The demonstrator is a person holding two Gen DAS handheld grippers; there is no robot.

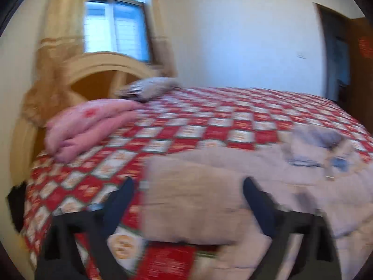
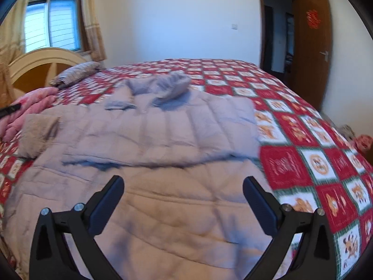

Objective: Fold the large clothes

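Left gripper (image 1: 188, 190): jaws spread wide, empty, above the folded-over sleeve (image 1: 186, 200); nothing pins that flap, so it may spring open. Coat (image 2: 149, 163): pale grey, quilted, puffy, flat on the bedspread (image 2: 303, 163) of red-and-white checks, hood (image 2: 167, 86) towards the far side. Right gripper (image 2: 183, 190): jaws wide, empty, over the hem.

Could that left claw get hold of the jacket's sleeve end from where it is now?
Probably yes. The left claw is open, with the sleeve end lying right between its fingers on the bedspread. Nothing lies over it or blocks the way. The picture is blurred, so contact is unclear.
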